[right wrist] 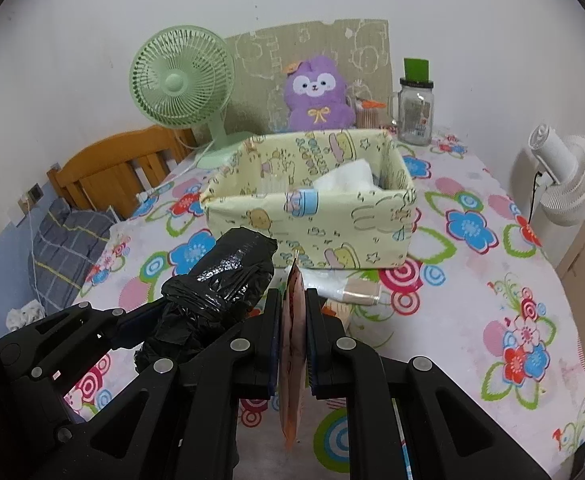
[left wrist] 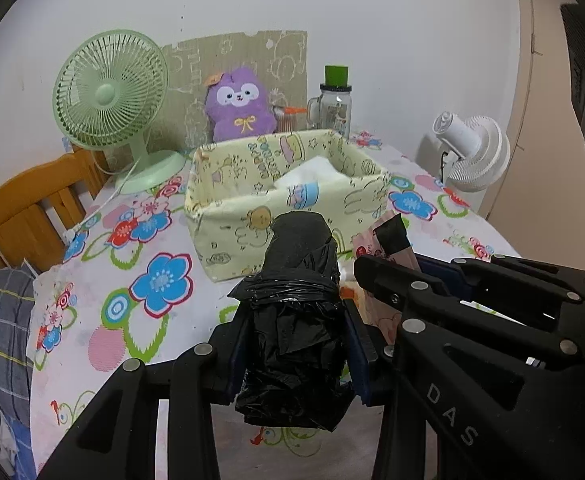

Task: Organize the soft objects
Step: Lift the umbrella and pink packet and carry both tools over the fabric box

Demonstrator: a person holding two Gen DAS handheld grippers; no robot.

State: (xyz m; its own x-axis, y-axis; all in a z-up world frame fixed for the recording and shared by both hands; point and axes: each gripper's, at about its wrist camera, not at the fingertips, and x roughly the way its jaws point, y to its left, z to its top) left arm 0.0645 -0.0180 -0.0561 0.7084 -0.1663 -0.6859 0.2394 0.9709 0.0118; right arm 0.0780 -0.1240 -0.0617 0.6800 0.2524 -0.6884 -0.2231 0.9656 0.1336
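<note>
The crinkled black plastic-wrapped roll point(left wrist: 296, 320) sits clamped in the left gripper point(left wrist: 296, 344), its long axis pointing ahead at the pale yellow cartoon-print fabric box point(left wrist: 288, 184). Beside it, the flat pink paper packet point(right wrist: 293, 344) hangs edge-on, pinched tight in the right gripper point(right wrist: 293, 344). The box lies straight ahead and below both hands, on the flower-print tablecloth point(right wrist: 492, 280), about equally near either. White tissue point(right wrist: 344, 178) already shows inside; the box floor is hidden by its front wall. The packet's print is unreadable. Small items under the grippers are cut off.
</note>
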